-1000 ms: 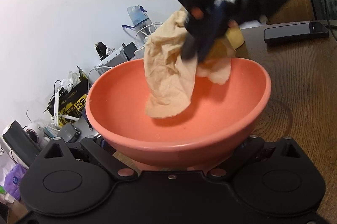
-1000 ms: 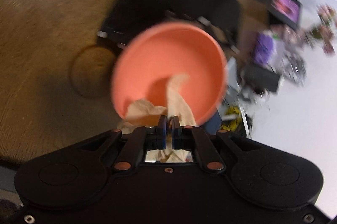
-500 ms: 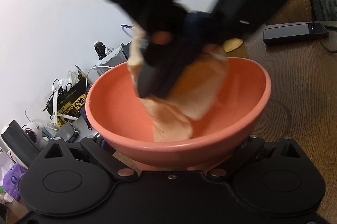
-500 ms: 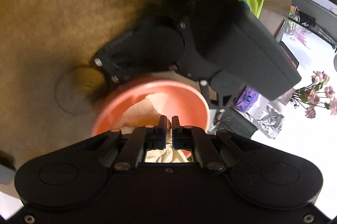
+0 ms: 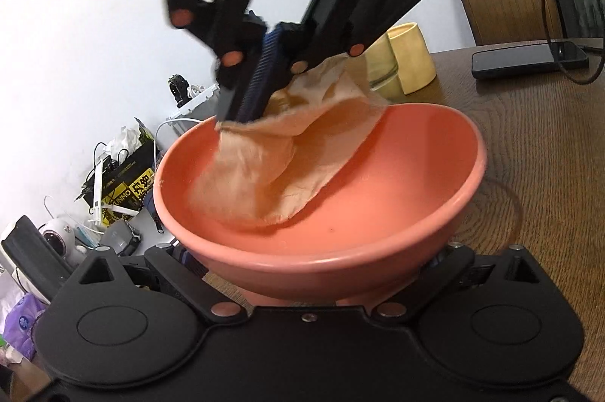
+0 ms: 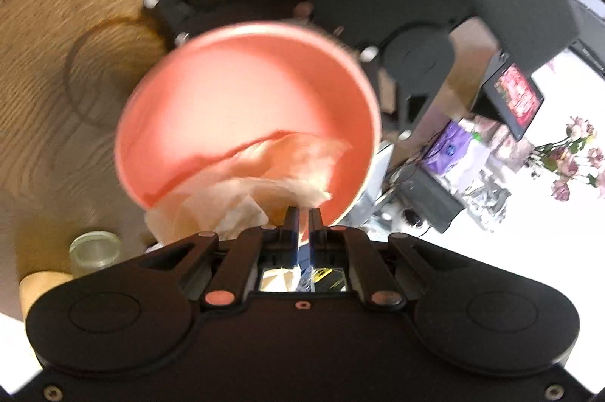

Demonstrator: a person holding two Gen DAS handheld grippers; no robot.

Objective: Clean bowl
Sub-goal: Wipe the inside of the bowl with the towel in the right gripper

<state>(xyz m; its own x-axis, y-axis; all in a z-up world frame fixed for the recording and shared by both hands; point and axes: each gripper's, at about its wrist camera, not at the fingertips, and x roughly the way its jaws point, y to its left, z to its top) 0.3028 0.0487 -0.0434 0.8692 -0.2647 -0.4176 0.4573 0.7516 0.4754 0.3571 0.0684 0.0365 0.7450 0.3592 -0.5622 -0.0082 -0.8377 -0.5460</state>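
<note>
Salmon-pink plastic fills both views: the bowl (image 5: 378,197) sits tilted over the edge of the wooden bench (image 5: 548,145), its foot gripped from below by the left tongs (image 5: 314,273), whose fingers close in on either side of the base. From the right wrist view the bowl (image 6: 234,92) opens toward the camera, with the left tongs' black body behind it.

Inside the bowl lies a crumpled beige cloth (image 5: 272,167), pinched at its upper edge by the right tongs (image 5: 245,99), whose blue-ribbed fingers are drawn narrow onto the fabric. In the right wrist view the same cloth (image 6: 264,175) bunches against the near wall of the bowl, just ahead of the right tongs (image 6: 302,216).

My reading is that the wiping step is in hand: the cloth presses on the left inner wall and hangs toward the floor of the bowl. The blur in the right wrist view fits a sweeping stroke, though one moment cannot show how much of the surface is done. A small dark speck shows low on the inner wall. The next move likely calls for dragging the cloth around the wall with steady pressure while the left tongs brace the bowl against twisting.

The right tongs come down steeply from above, angled left; the left tongs lie low and roughly level. A yellow cup (image 5: 404,61) and a phone (image 5: 529,58) stand behind the bowl.
</note>
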